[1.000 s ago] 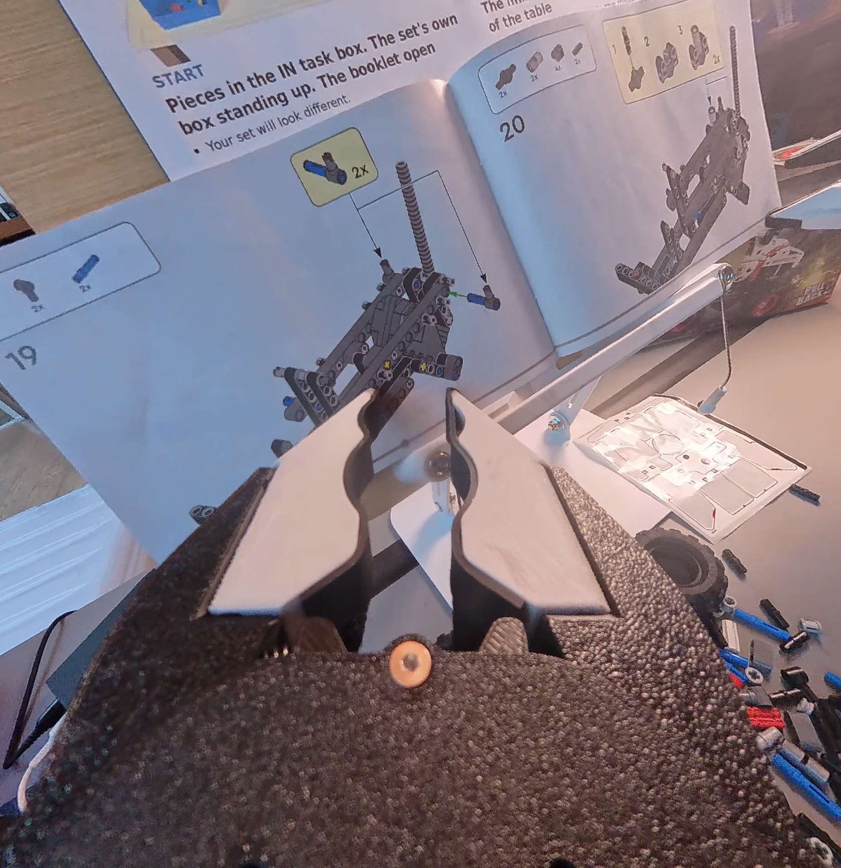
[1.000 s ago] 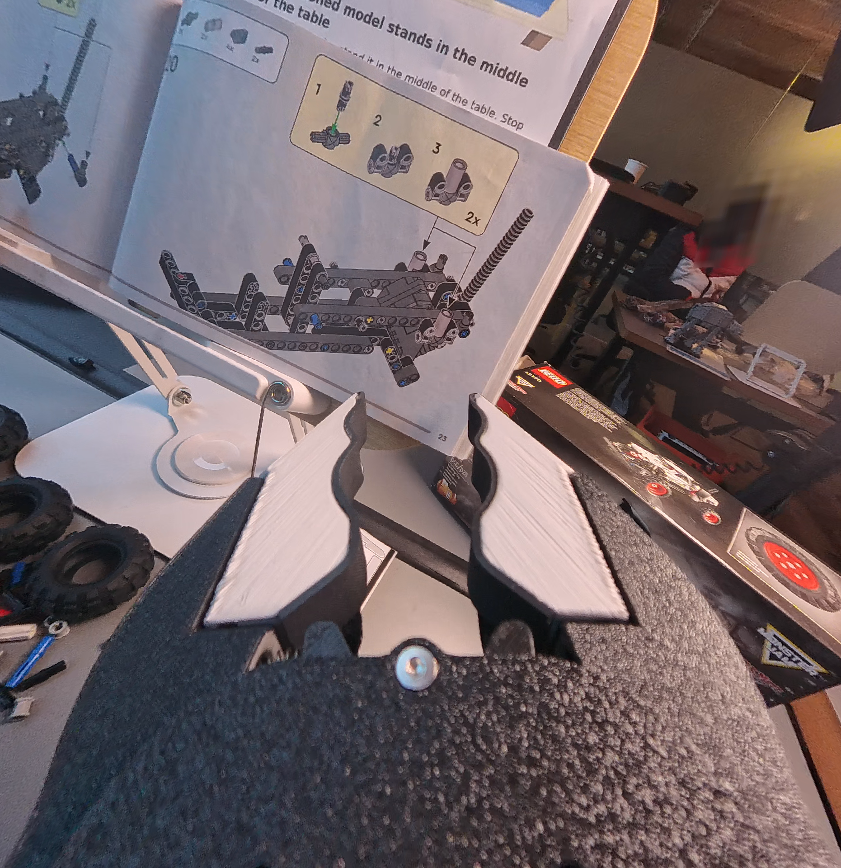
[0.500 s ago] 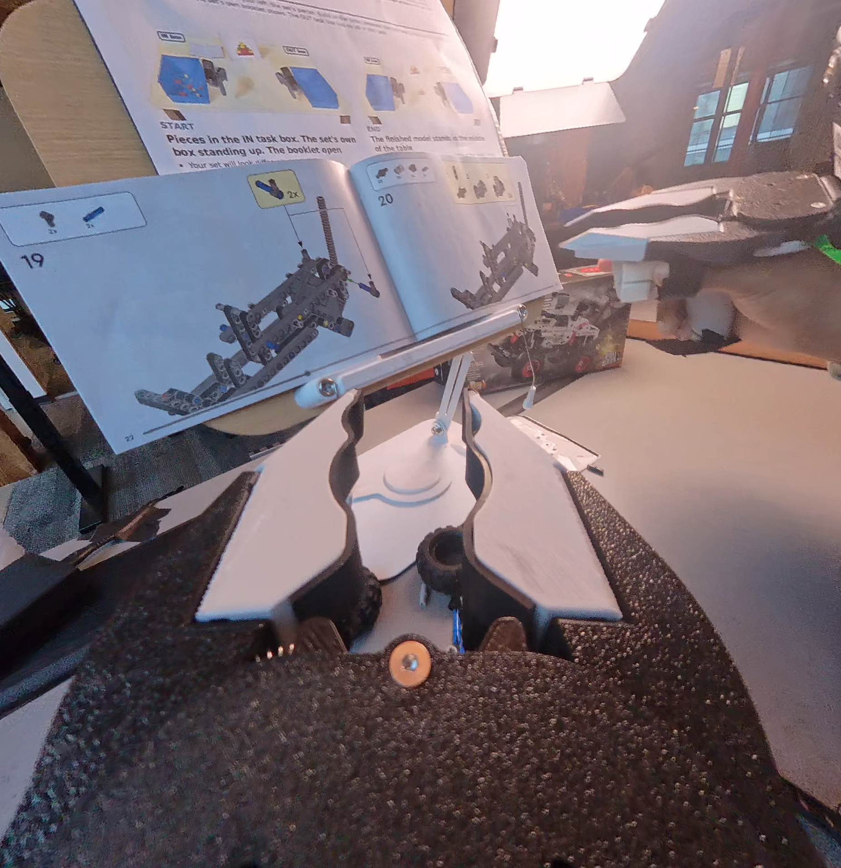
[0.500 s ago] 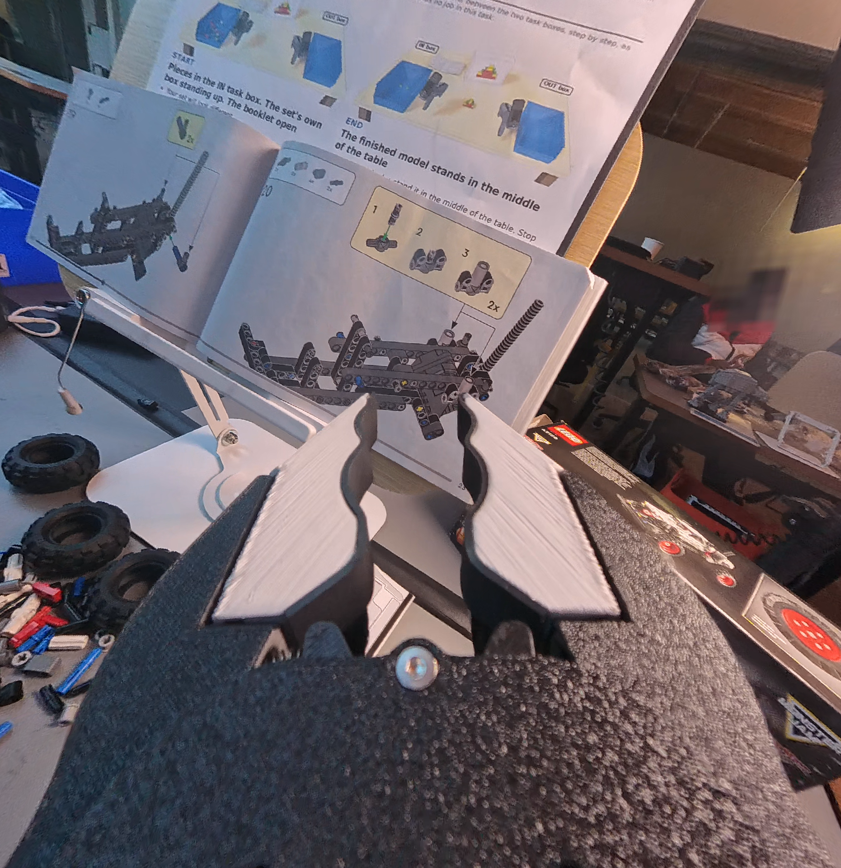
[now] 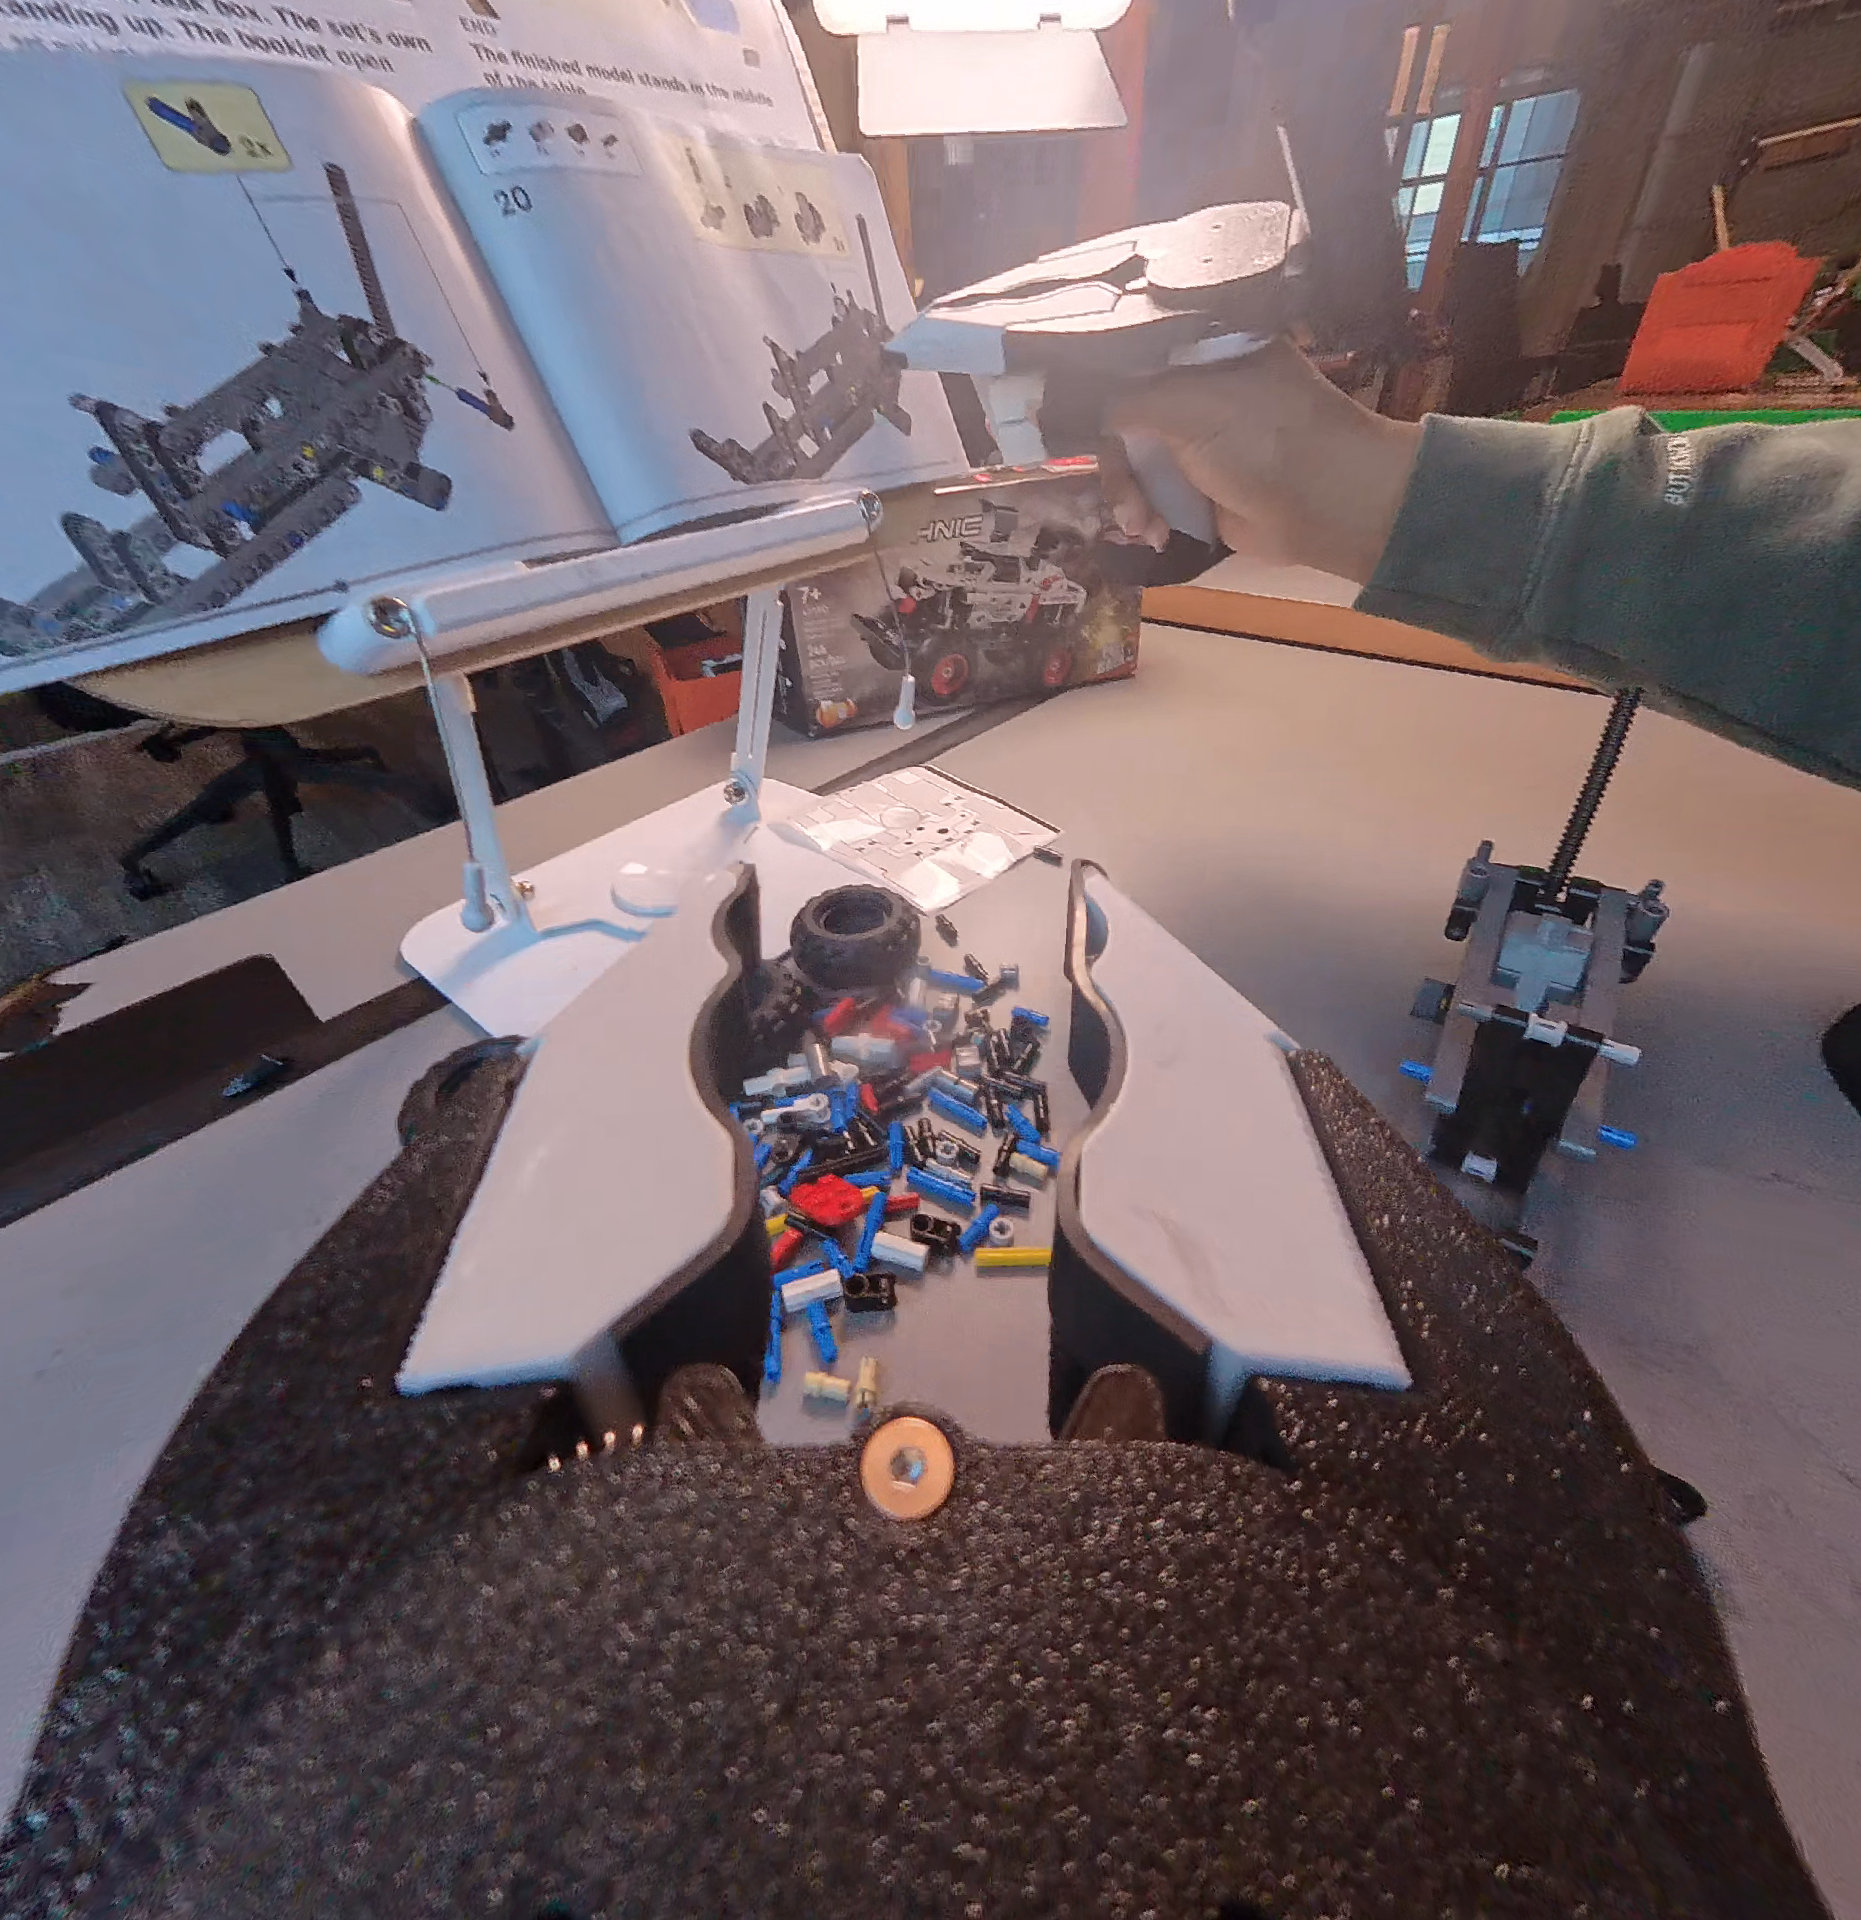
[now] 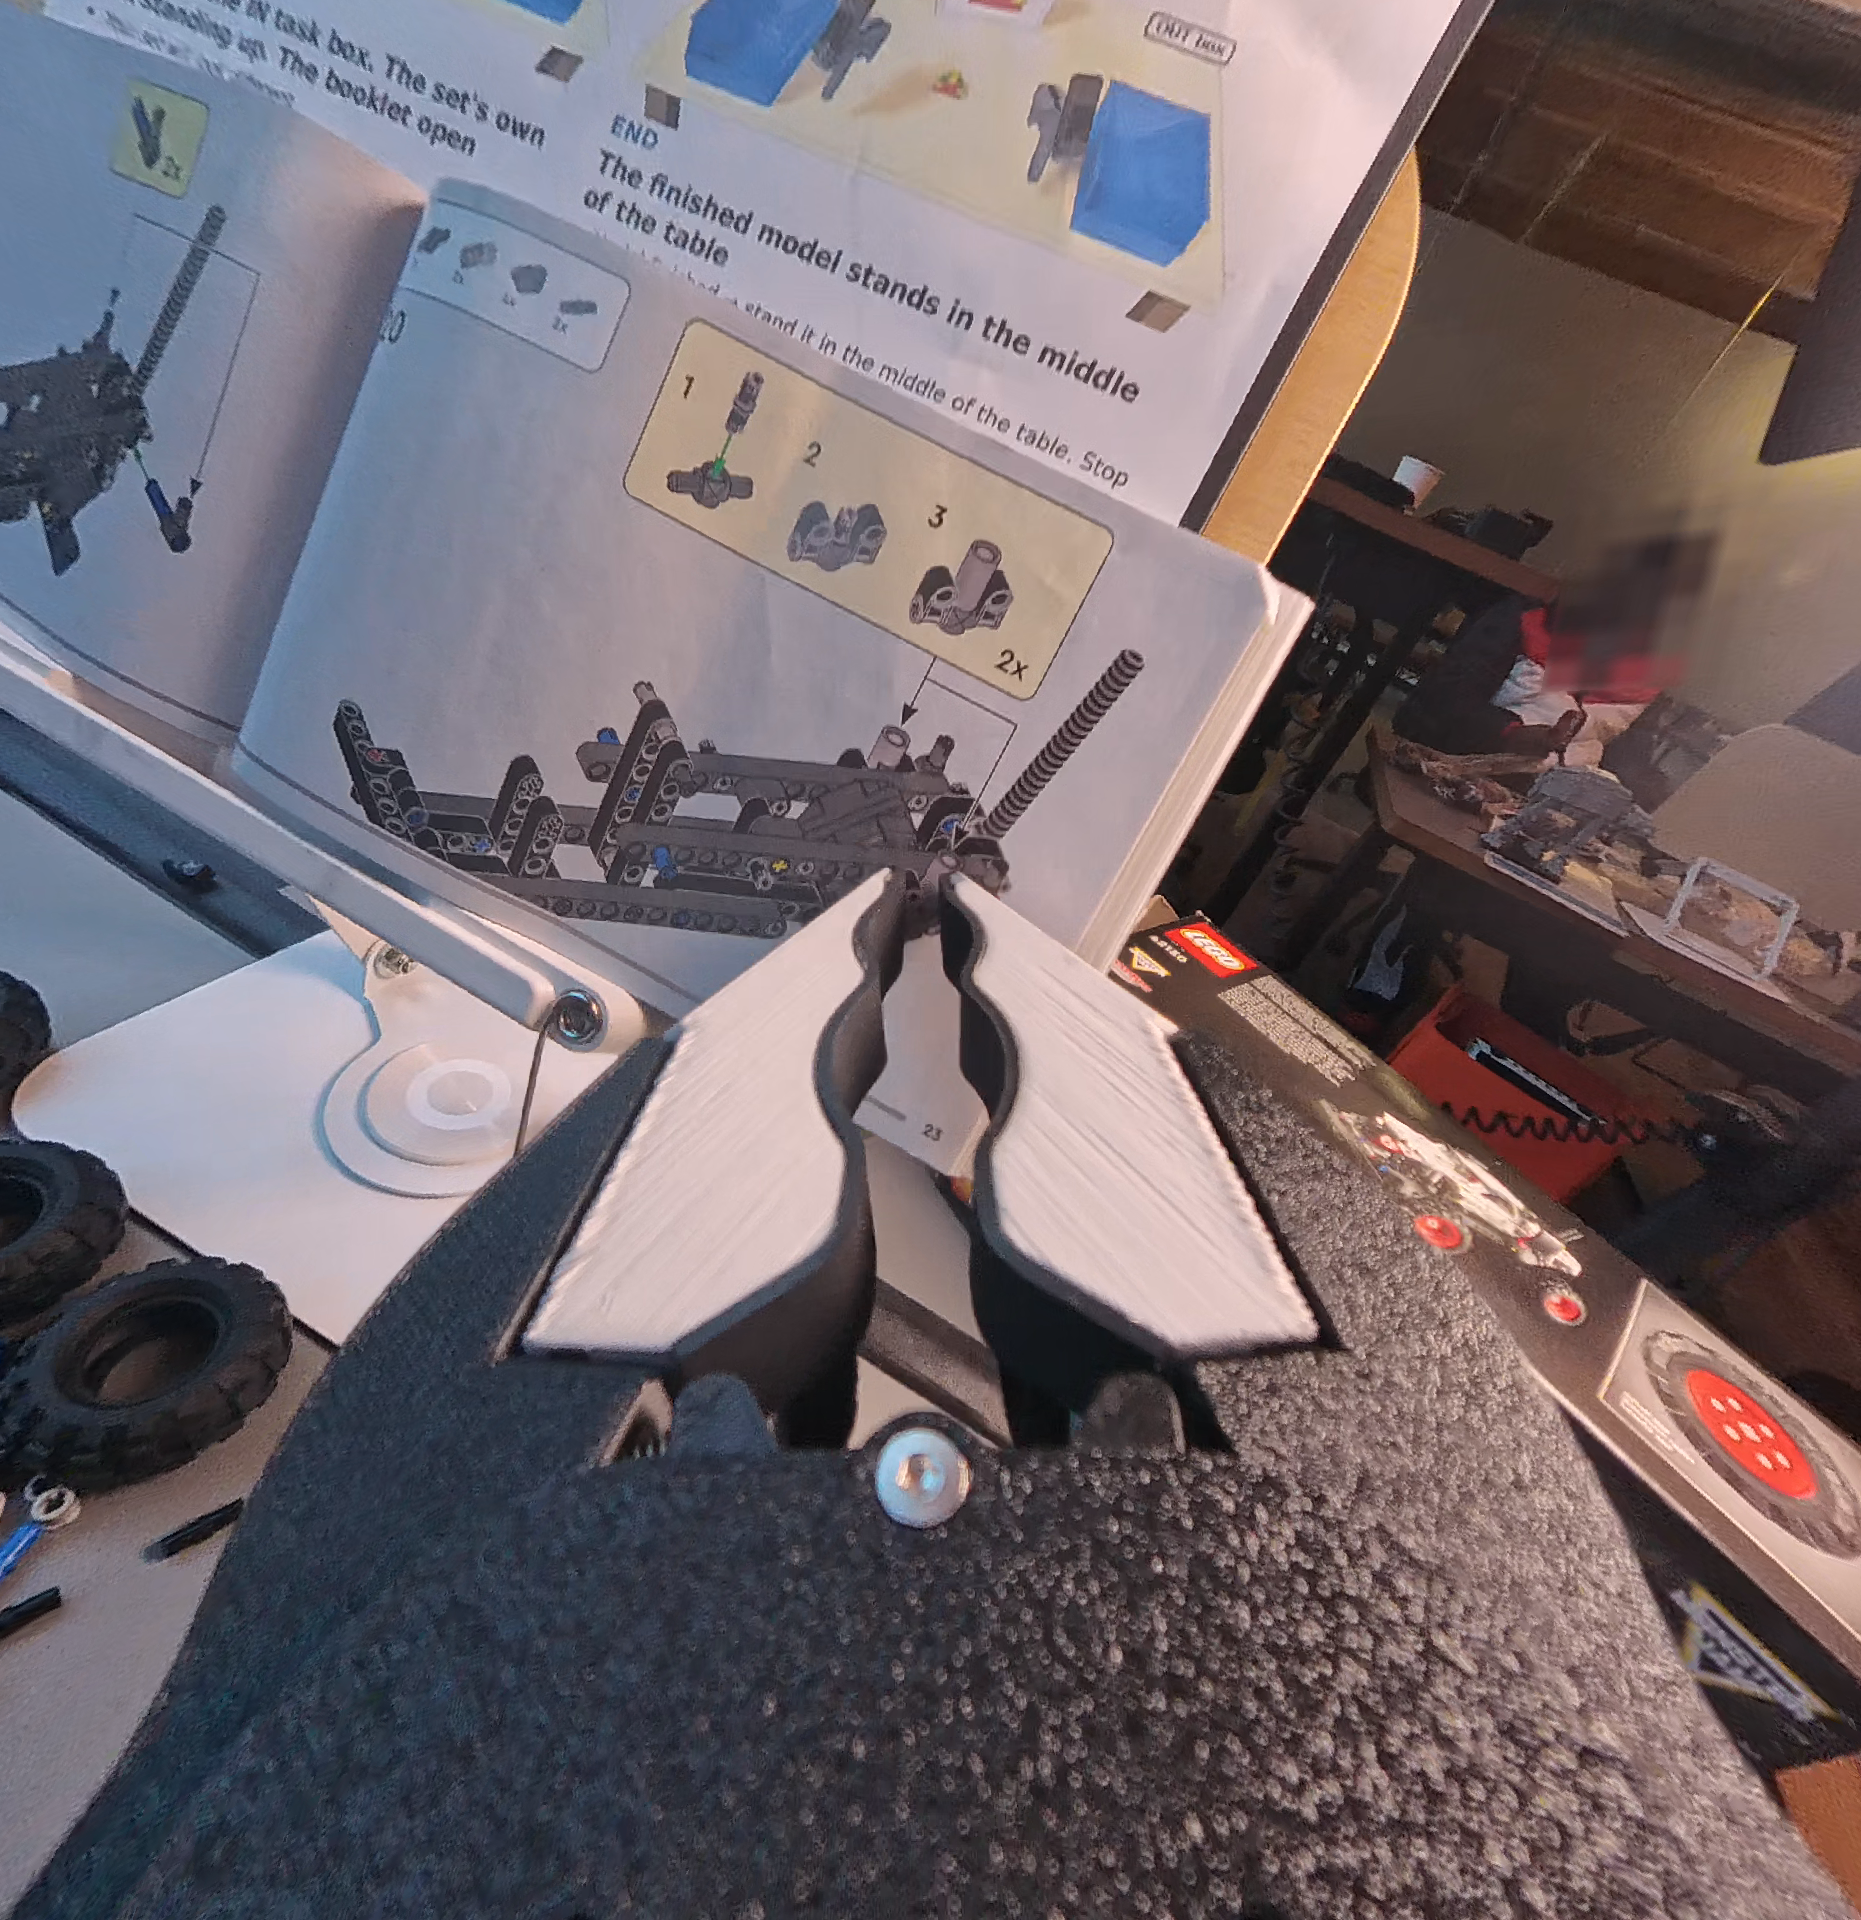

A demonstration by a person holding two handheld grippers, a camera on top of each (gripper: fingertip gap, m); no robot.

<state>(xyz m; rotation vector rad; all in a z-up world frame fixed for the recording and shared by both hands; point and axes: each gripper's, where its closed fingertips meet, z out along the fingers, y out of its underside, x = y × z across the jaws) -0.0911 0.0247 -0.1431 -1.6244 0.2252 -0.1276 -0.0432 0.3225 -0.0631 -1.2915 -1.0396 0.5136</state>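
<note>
My left gripper [image 5: 910, 883] is open and empty, held above a pile of small blue, black, red and grey building pieces [image 5: 905, 1132] on the grey table [image 5: 1269, 748]. A black tyre [image 5: 853, 935] lies at the pile's far end. A partly built grey and black model [image 5: 1528, 1039] with a black threaded rod stands to the right. My right gripper [image 6: 921, 883] is nearly shut, with a slim gap at the tips and nothing seen between them. It is close in front of the right page of the open booklet [image 6: 593, 623]. It also shows in the left wrist view [image 5: 905, 348].
The booklet [image 5: 282, 312] rests on a white stand [image 5: 510, 945]. A printed sheet [image 6: 905, 208] stands behind it. The set's box [image 6: 1477, 1195] lies at the back right. A sticker sheet [image 5: 915, 831] and black tyres [image 6: 147, 1351] lie near the stand's base. A green sleeve [image 5: 1632, 561] crosses above the model. The grippers' ends are close to 30 cm from one another.
My left gripper has swung from the booklet down over the pile of pieces and opened wider. My right gripper has moved closer to the right page and its jaws have closed.
</note>
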